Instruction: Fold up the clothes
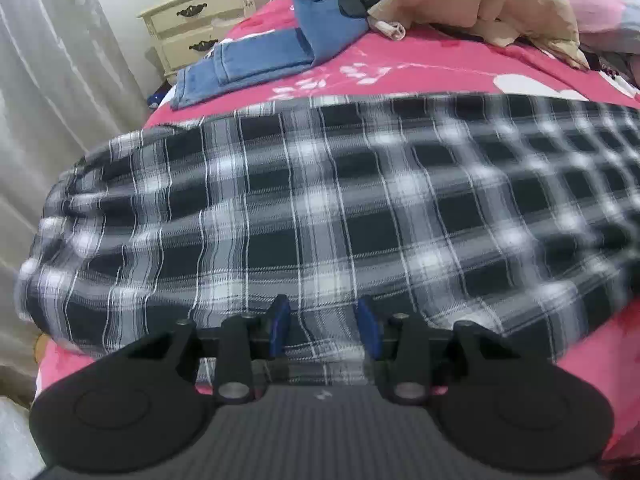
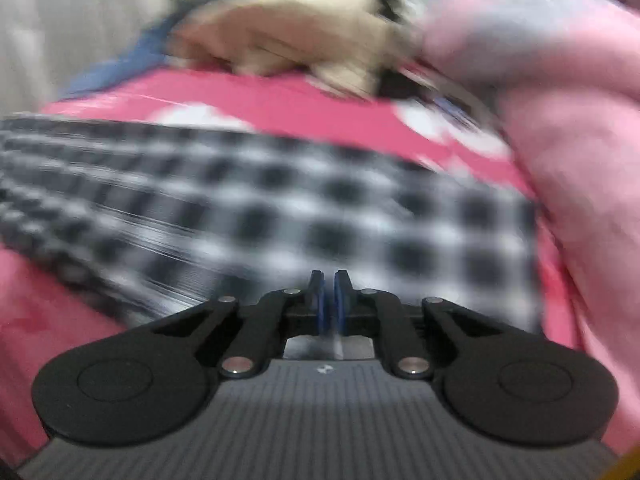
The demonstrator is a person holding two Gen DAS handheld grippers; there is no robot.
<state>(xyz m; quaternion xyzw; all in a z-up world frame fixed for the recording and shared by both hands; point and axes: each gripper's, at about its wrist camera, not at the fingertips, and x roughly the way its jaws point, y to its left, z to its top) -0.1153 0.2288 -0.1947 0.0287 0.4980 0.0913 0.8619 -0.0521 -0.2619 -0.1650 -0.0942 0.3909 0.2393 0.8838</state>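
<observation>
A black-and-white plaid garment lies spread across the pink bedsheet. My left gripper hangs low over its near edge. Its blue pads stand apart, with flat plaid cloth showing between them and no pinch to be seen. The right wrist view is heavily blurred. In it the same plaid garment runs from the left edge to the right gripper, whose pads are almost together at the cloth's near right edge. A thin pale sliver of cloth shows between them.
Folded blue jeans and a heap of beige and dark clothes lie at the far side of the bed. A cream nightstand and a curtain stand to the left. A pink blanket rises on the right.
</observation>
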